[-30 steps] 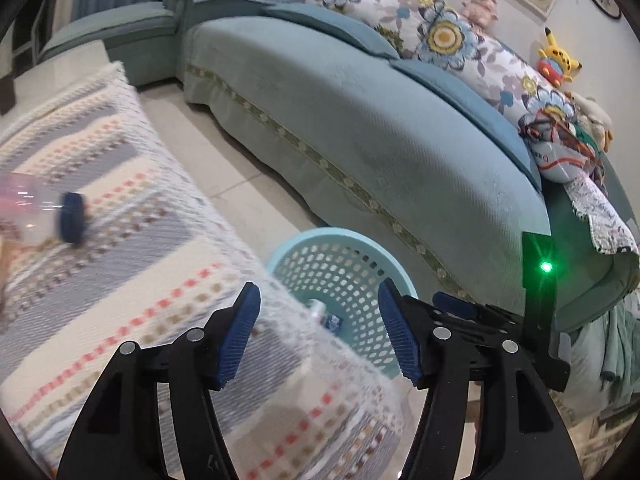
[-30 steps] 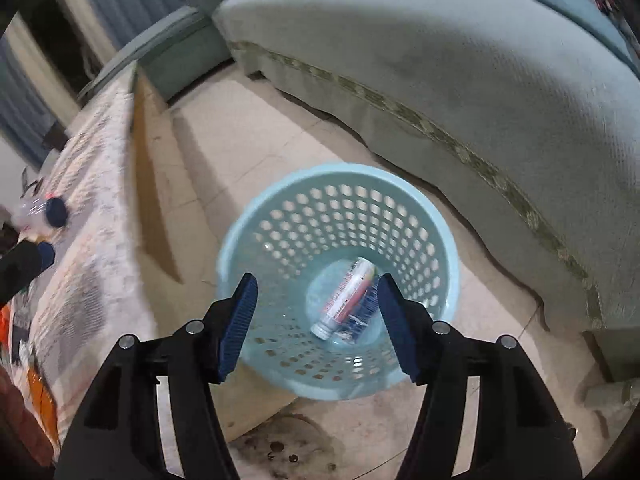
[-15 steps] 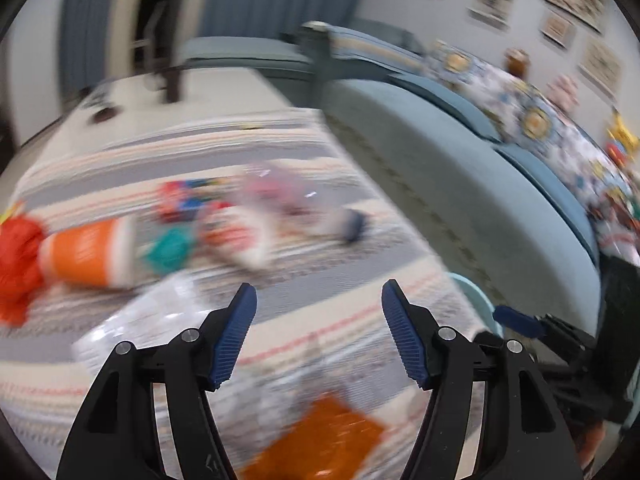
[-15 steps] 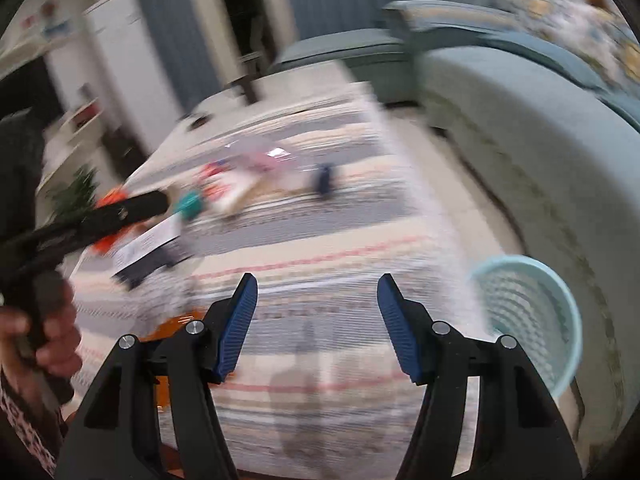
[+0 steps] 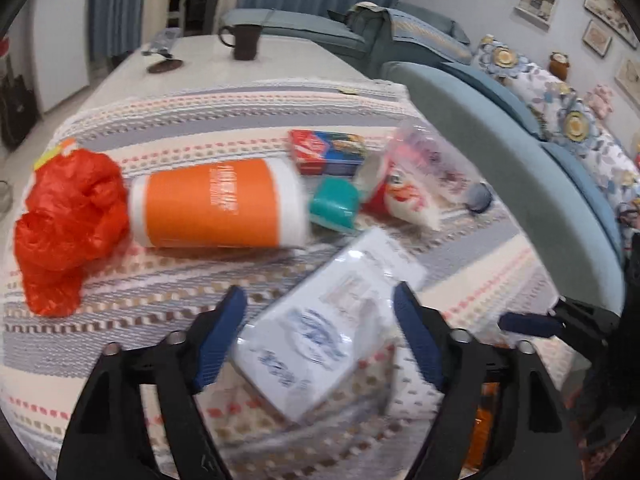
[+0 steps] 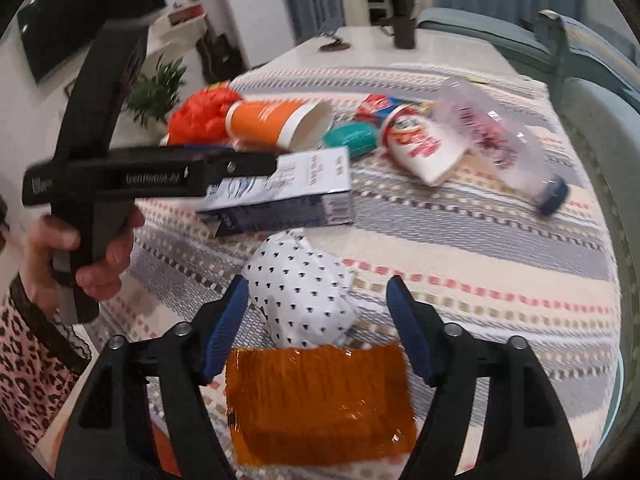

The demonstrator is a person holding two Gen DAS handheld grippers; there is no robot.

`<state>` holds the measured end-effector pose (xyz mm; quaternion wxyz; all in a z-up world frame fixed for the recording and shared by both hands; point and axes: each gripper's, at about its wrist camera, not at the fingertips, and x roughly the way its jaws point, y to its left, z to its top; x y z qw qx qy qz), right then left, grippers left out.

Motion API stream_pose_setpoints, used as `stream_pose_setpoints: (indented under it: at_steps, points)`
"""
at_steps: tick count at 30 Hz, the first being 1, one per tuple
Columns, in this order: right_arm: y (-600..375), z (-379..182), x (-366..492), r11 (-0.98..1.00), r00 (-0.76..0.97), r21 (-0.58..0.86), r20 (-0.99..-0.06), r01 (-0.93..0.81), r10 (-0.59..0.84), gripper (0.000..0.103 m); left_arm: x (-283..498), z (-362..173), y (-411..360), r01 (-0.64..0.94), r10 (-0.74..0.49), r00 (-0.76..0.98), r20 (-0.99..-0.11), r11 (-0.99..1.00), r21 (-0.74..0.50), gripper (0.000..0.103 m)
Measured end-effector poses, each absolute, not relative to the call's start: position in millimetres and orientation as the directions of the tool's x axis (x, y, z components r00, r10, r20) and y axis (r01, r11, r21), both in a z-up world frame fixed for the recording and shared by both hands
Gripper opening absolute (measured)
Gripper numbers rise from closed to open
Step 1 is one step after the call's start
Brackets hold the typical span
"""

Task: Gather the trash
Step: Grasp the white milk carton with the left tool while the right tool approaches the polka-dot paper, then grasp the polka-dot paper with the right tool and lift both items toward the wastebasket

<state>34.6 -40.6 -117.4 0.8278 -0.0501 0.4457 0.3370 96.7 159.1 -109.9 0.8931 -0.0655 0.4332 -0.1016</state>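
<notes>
Striped woven tablecloth (image 5: 120,312) holds the trash: left gripper (image 5: 316,332), jaws just widened, hangs unclenched over a white-and-blue carton (image 5: 320,336); right gripper (image 6: 316,320) (also just widened) straddles a heart-dotted white wrapper (image 6: 304,292), not gripping.

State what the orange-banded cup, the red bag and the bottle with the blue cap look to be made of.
Orange-banded cup: likely matte paper; the right wrist view shows a rolled white rim.
Red bag: thin glossy plastic film, crumpled into shiny folds.
Bottle: clear plastic by the look; the cloth shows through it, and its blue cap looks opaque.
</notes>
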Motion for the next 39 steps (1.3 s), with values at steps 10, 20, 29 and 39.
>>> stream_pose_setpoints:
  at_steps: [10, 20, 29, 39]
  points:
    - [-11.9, -144.1, 40.2, 0.759, 0.333, 0.124, -0.845, -0.639, 0.418, 0.066, 87.3, -126.4, 159.1, 0.145, -0.354, 0.498, -0.792, 0.934, -0.326, 0.076]
    - [-73.4, -139.7, 60.7, 0.852, 0.390, 0.284, -0.794, -0.439, 0.466, 0.007, 80.5, -130.6, 127.4, 0.196, -0.344, 0.452, -0.823, 0.938, -0.285, 0.075]
    - [-90.3, -132.3, 62.1, 0.840, 0.396, 0.312, -0.773, -0.444, 0.496, 0.008, 118.5, -145.4, 88.0, 0.166, -0.187, 0.445, -0.876, 0.978, -0.124, 0.067]
    - [-57.1, -131.2, 53.0, 0.793, 0.348, 0.222, -0.808, -0.567, 0.475, 0.075, 85.4, -123.1, 127.1, 0.012, -0.162, 0.544, -0.823, 0.983, -0.186, 0.061]
